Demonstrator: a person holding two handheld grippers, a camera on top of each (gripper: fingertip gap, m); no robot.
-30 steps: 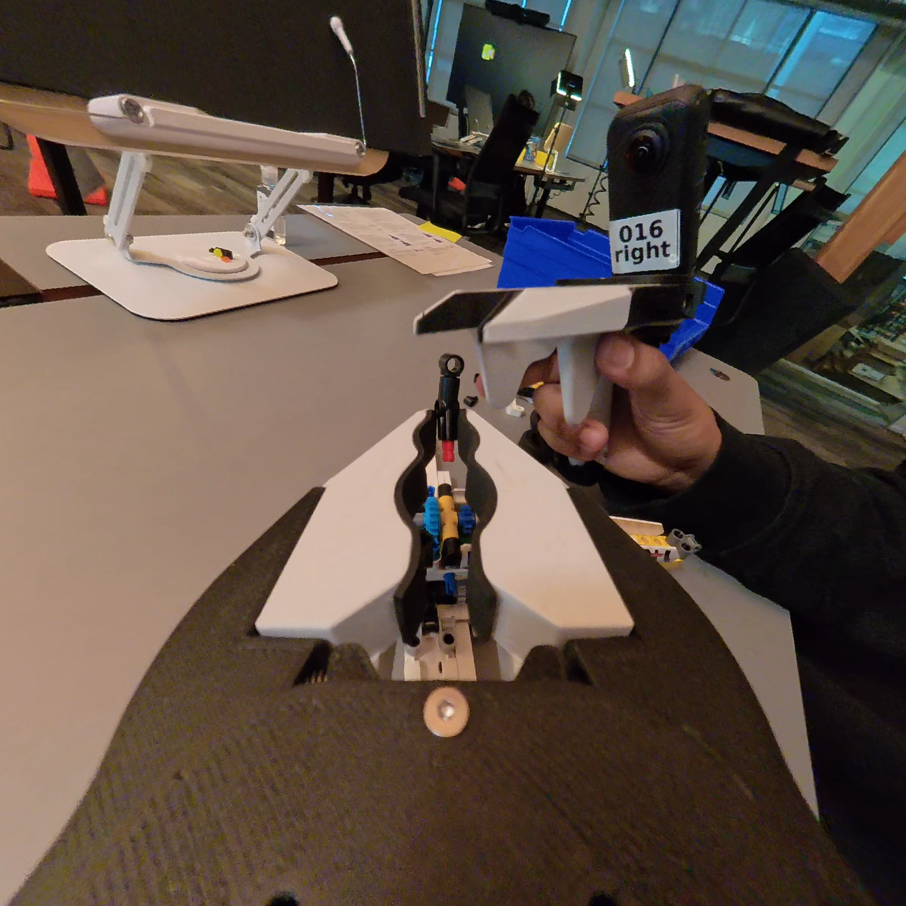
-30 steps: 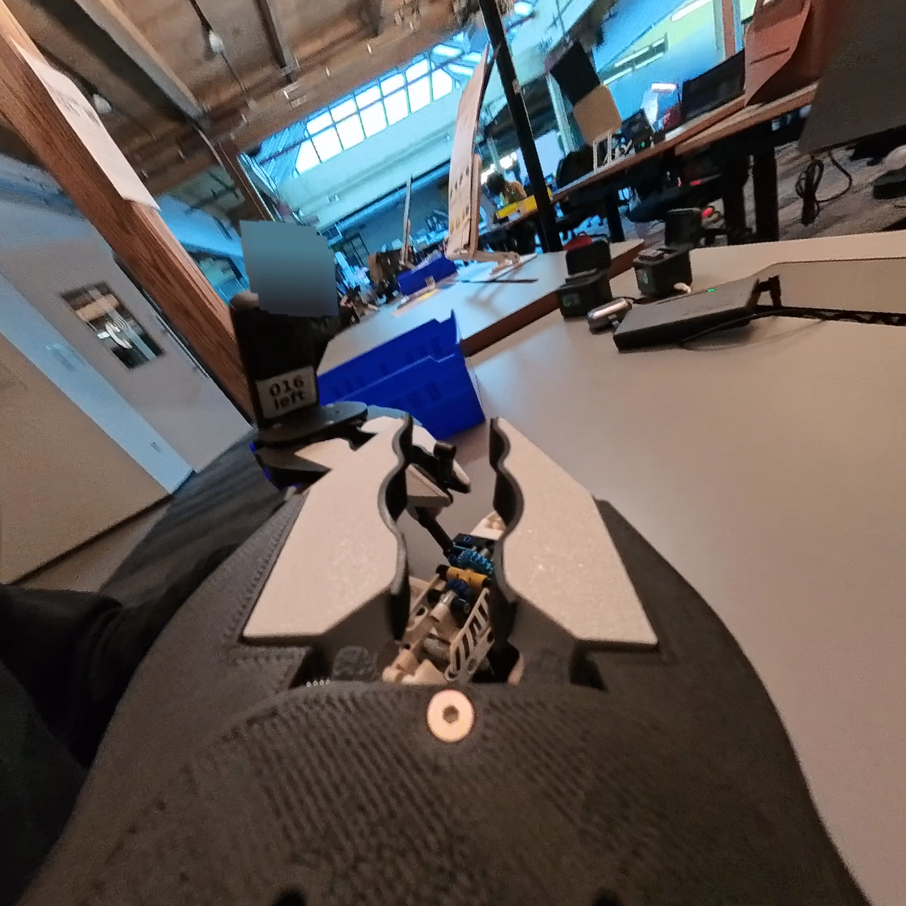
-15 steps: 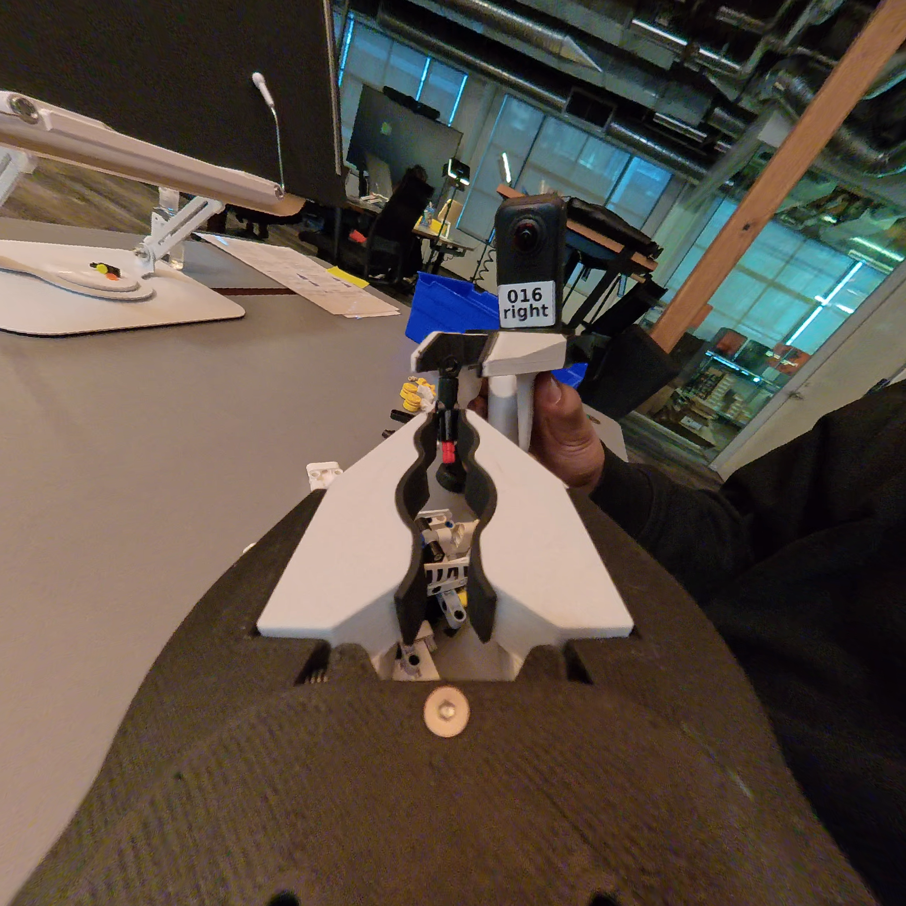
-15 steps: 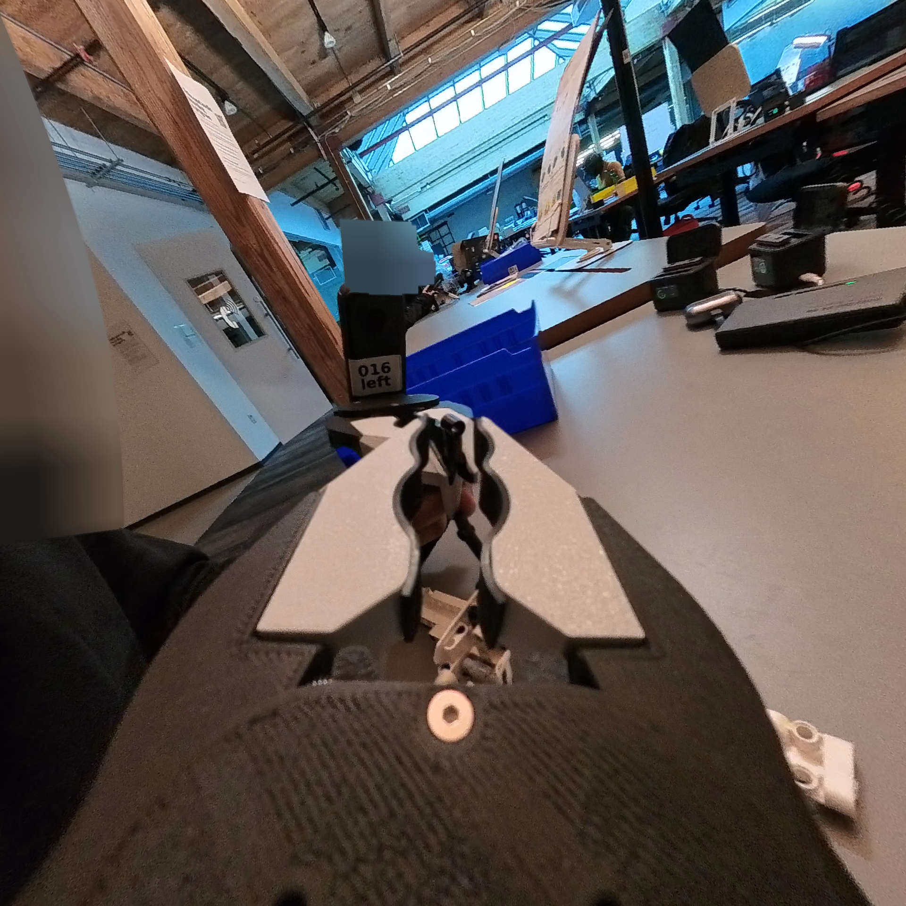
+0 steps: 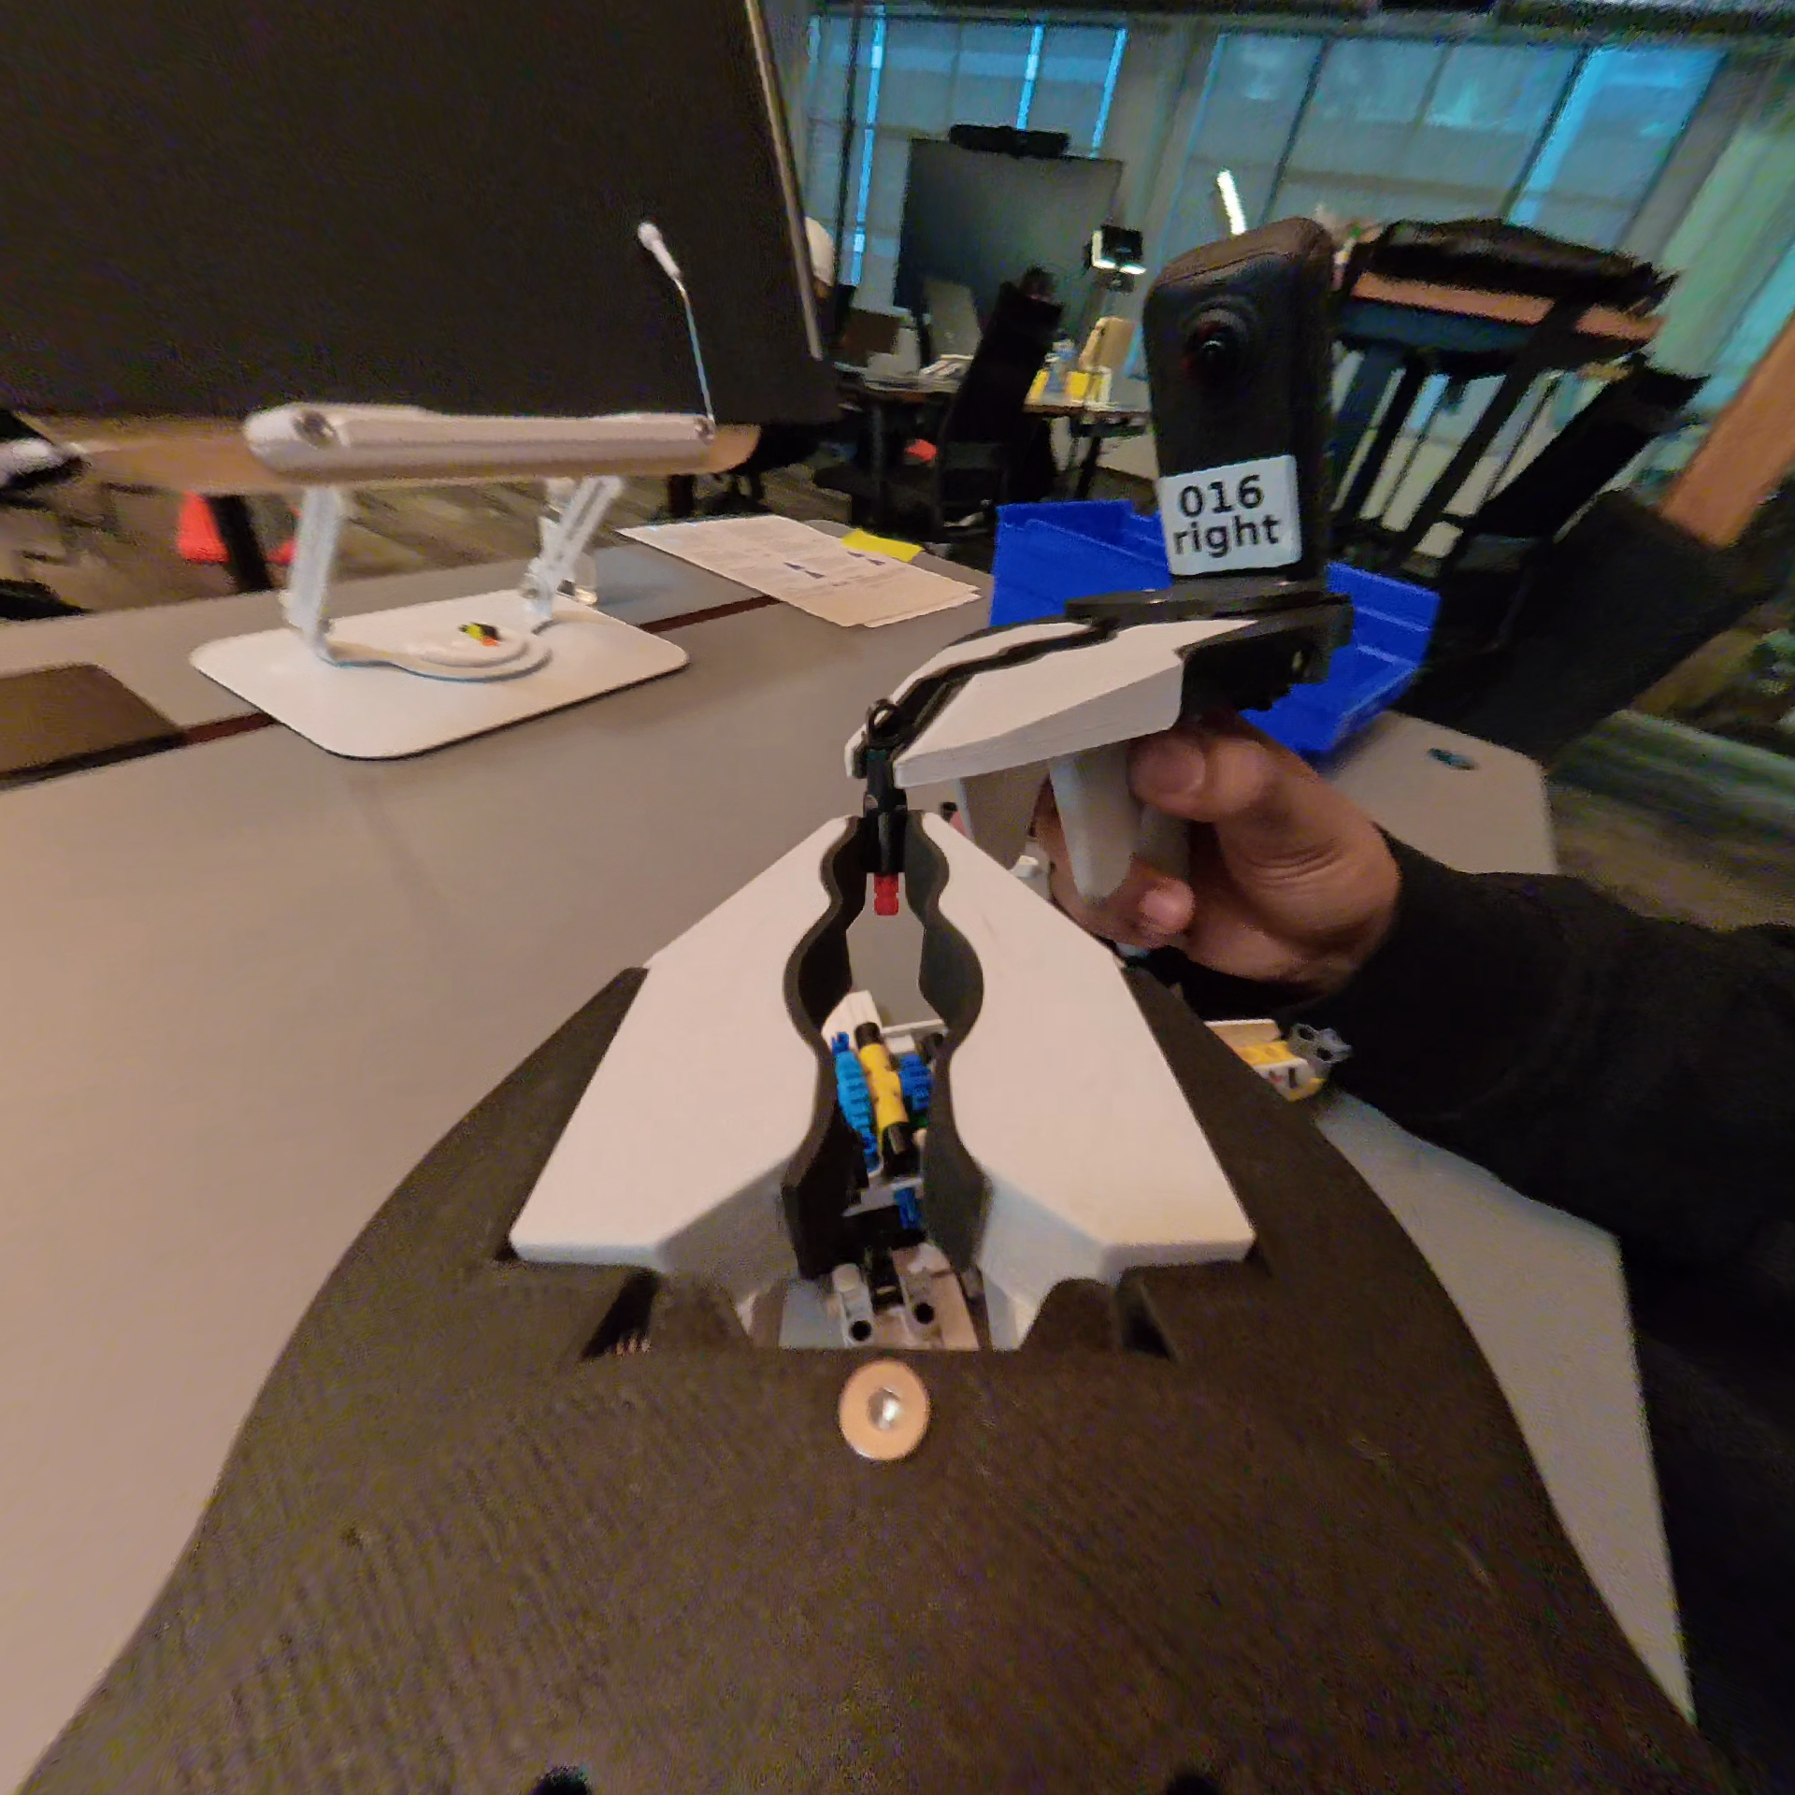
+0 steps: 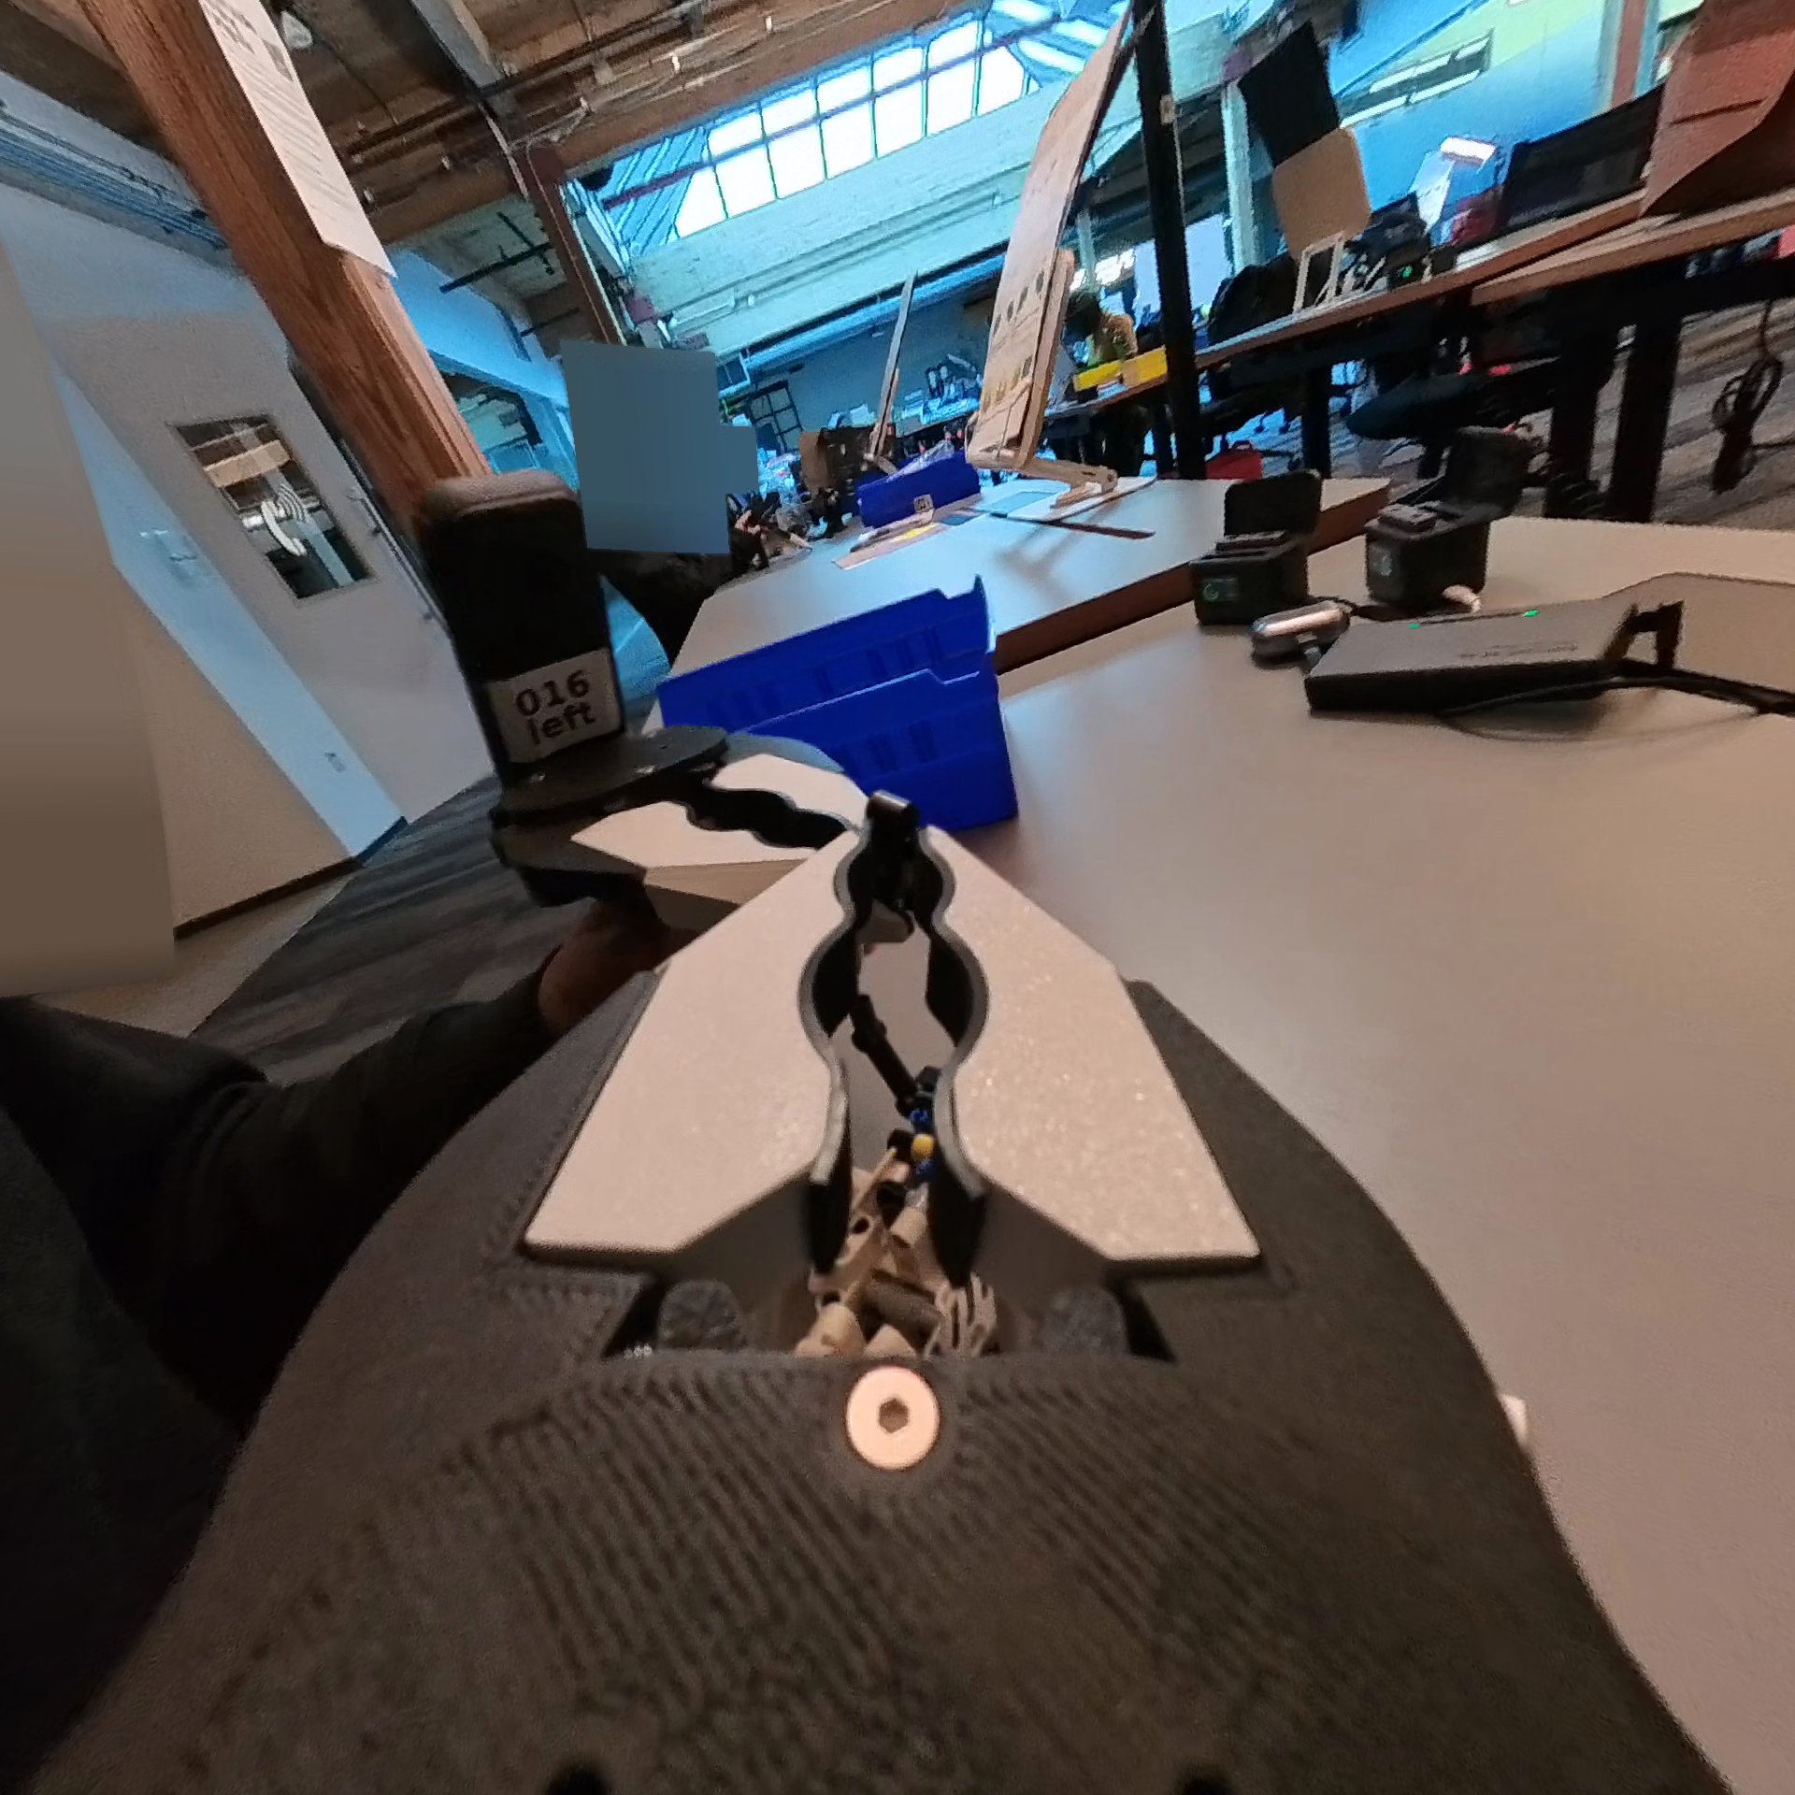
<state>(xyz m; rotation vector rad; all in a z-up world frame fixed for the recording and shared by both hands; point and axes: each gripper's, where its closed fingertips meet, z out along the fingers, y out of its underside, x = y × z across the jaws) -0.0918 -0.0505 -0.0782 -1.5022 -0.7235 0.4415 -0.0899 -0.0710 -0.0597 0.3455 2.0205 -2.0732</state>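
Grey bench carries everything, largest first: blue bins stacked at its far edge, a white stand with a raised arm toward the far left corner in the left wrist view, a flat black box with a cable near the far right edge in the right wrist view, two small black cases behind it, paper sheets near the far edge. Left gripper fingers almost together, pinching a thin black rod at the tips; the rod's red end pokes down into the gap behind the pads. Right gripper, gripped by a hand, comes in from the right above the left one's tips, fingers also nearly together, clamped on the upper end of the same rod where a small ring shows. From the right wrist view the right gripper has black pads pressed on the rod's top knob, with the left gripper crossing in from the left, tips touching the same spot. Rod is held off the bench between both tools, upright to slightly tilted. Under the left gripper, seen through its gap, a small brick assembly of blue, yellow and white parts sits on the bench near the front edge; a loose yellow and white piece lies just right of it beside the dark sleeve.
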